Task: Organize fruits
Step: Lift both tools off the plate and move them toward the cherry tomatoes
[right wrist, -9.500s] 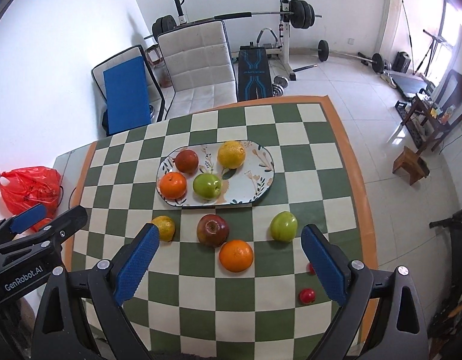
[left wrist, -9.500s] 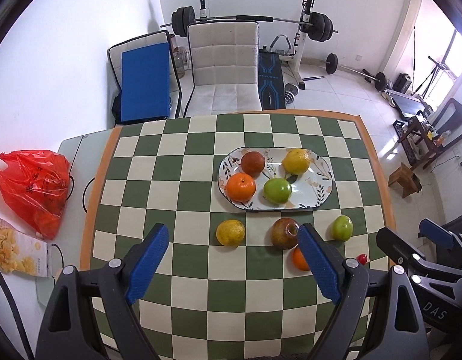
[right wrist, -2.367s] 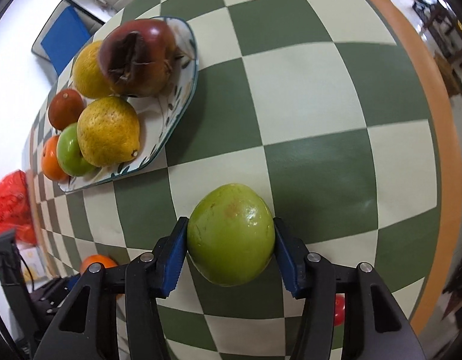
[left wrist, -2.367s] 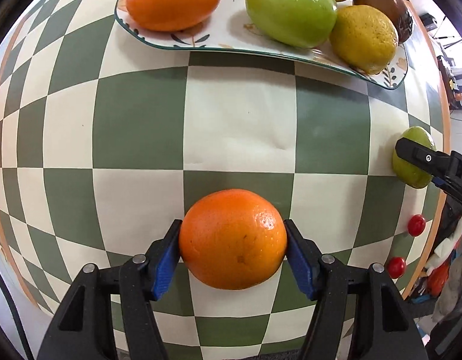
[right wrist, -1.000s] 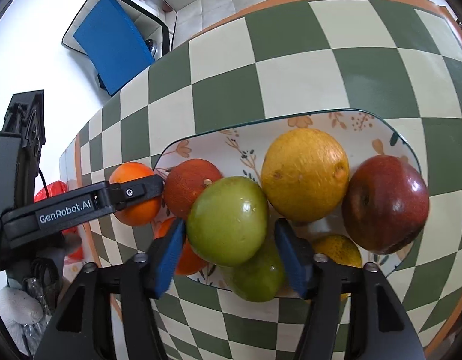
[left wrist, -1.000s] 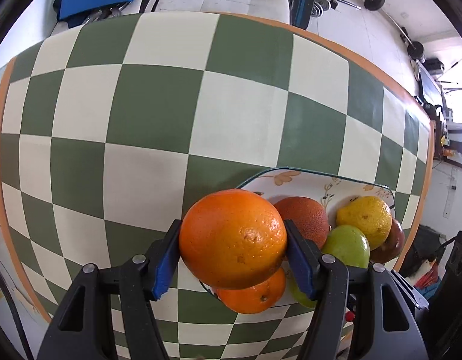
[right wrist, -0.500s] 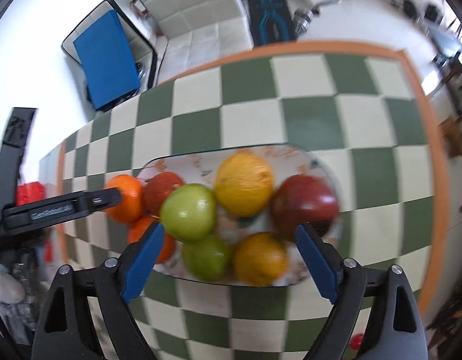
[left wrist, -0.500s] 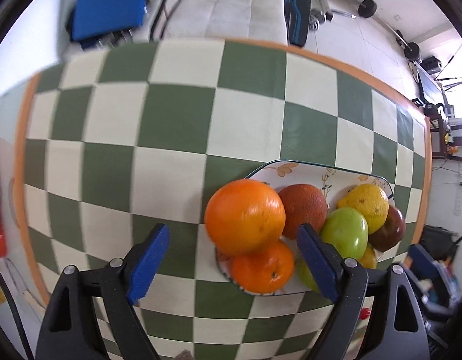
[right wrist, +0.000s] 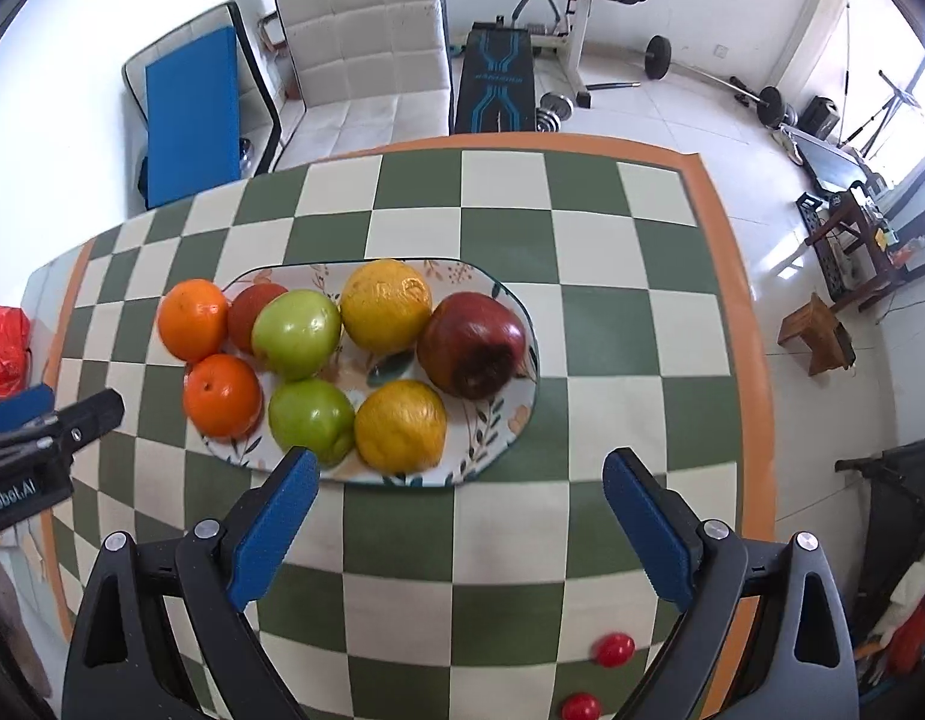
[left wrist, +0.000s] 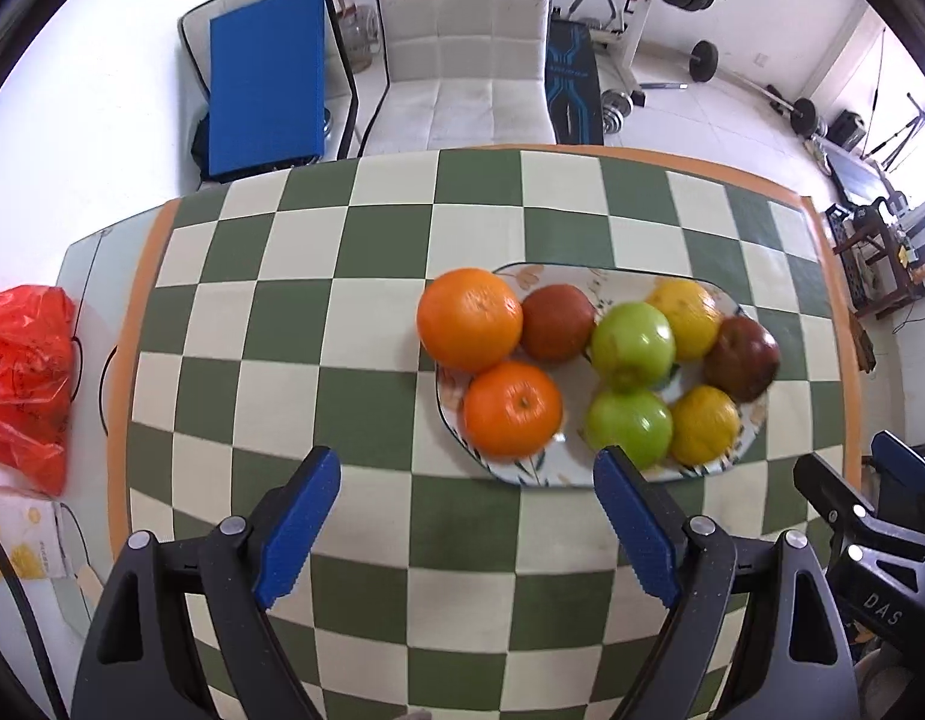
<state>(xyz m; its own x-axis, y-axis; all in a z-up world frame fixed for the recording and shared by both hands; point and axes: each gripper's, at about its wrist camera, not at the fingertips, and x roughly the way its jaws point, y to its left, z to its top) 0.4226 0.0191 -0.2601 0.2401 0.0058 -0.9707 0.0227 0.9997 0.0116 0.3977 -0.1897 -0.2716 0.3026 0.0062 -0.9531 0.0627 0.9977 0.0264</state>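
A flowered oval plate (left wrist: 753, 420) (right wrist: 498, 420) on the checkered table holds several fruits. An orange (left wrist: 469, 319) (right wrist: 193, 319) rests on the plate's left end, above another orange (left wrist: 513, 409) (right wrist: 222, 396). A green apple (left wrist: 633, 343) (right wrist: 295, 333) lies on top, in the middle of the pile. My left gripper (left wrist: 462, 522) is open and empty, back from the plate. The right gripper (right wrist: 456, 522) is likewise open and empty, hanging in front of the plate.
Two small red fruits (right wrist: 612, 649) (right wrist: 580, 707) lie near the table's front right corner. A red plastic bag (left wrist: 24, 378) sits off the table's left side. Behind the table stand a white chair (left wrist: 462, 48) and a weight bench (right wrist: 498, 78).
Both grippers let go of their fruit, the orange and the green apple, onto the plate and have pulled back and up from it, jaws open.
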